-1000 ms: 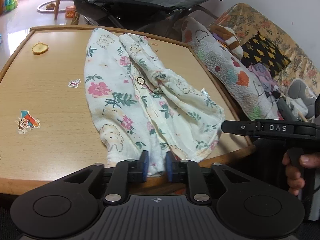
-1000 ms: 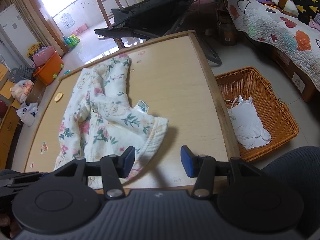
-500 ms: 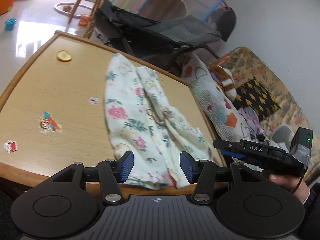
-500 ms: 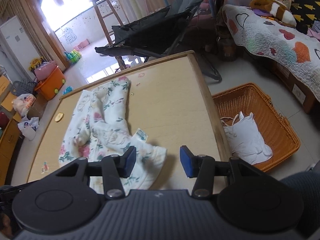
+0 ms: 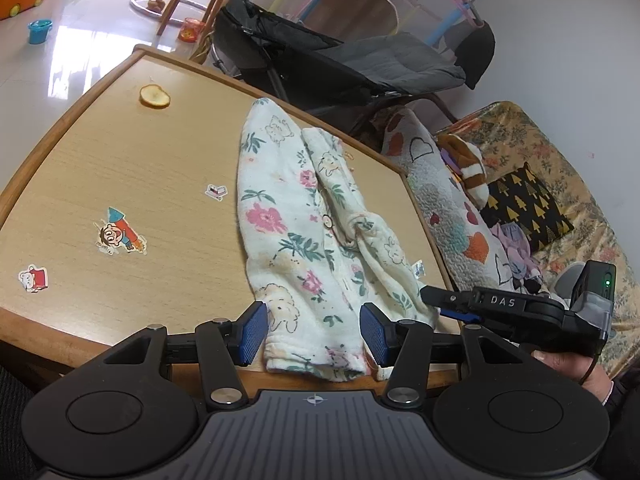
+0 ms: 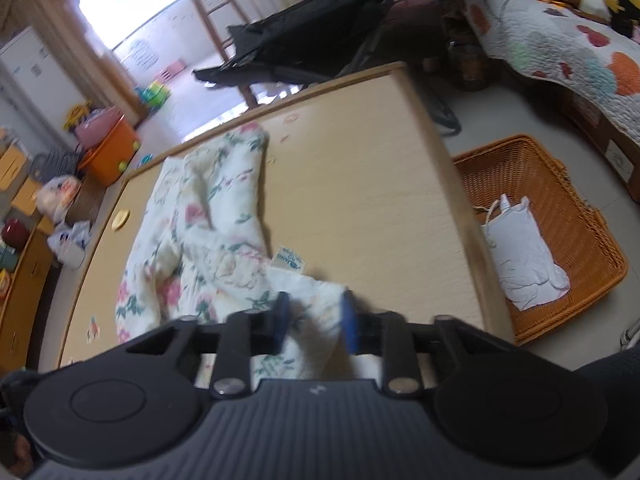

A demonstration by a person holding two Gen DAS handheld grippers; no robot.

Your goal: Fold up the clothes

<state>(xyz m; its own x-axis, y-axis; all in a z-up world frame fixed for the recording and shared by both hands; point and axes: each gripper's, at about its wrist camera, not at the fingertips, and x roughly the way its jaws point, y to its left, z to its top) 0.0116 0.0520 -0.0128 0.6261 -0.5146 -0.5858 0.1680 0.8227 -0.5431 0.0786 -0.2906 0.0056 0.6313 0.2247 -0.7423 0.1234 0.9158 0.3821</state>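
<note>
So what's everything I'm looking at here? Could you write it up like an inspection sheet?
Surface: wooden table with cartoon stickers stuck on it.
Job's things: floral garment lying rumpled lengthwise, near end at the table's front edge.
Clutter: yellowish round item near the far edge.
Grippers: left gripper open, fingers either side of the garment's near hem; right gripper partly closed around the garment's right corner, view blurred, grip uncertain.
Cables: thin black cord at the right hand.
Surroundings: wicker basket on the floor holding a white cloth; folding chair; sofa with quilt.
</note>
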